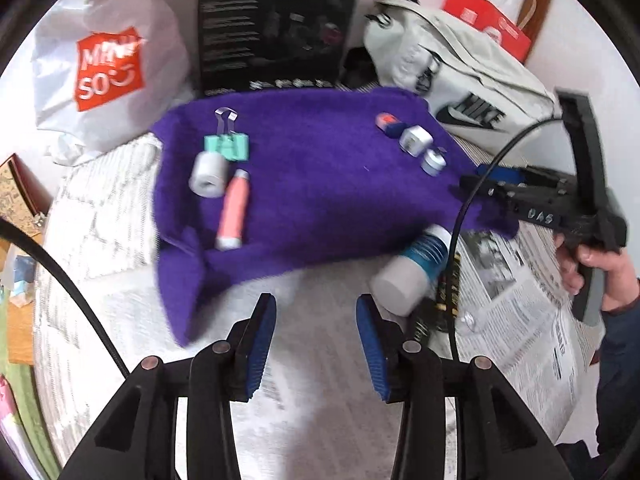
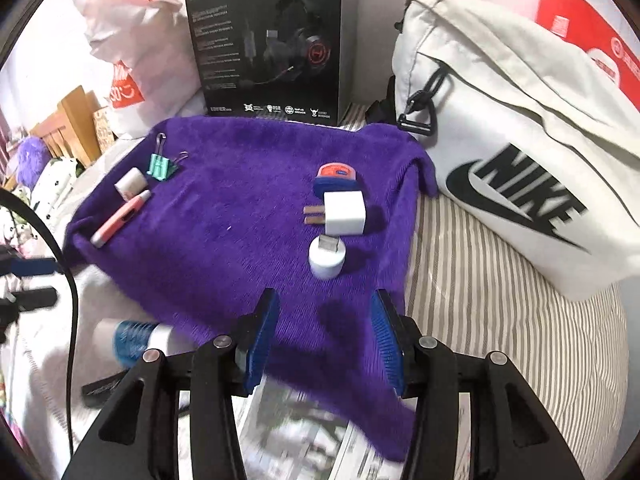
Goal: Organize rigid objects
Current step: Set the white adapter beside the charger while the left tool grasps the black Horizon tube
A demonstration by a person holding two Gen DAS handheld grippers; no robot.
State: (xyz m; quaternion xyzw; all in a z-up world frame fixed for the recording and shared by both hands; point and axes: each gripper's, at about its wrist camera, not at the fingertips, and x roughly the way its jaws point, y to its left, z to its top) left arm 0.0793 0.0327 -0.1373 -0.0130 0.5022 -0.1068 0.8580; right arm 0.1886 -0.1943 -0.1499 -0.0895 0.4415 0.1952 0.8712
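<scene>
Clip (image 2: 162,168), roll (image 2: 130,184), pen (image 2: 120,218) far left on towel (image 2: 240,208); chargers (image 2: 344,214) right. Left gripper (image 1: 316,340), right gripper (image 2: 324,340) spread, empty.

left gripper (image 1: 316,316): jaws apart, empty | right gripper (image 2: 324,312): jaws apart, empty, angled down
</scene>
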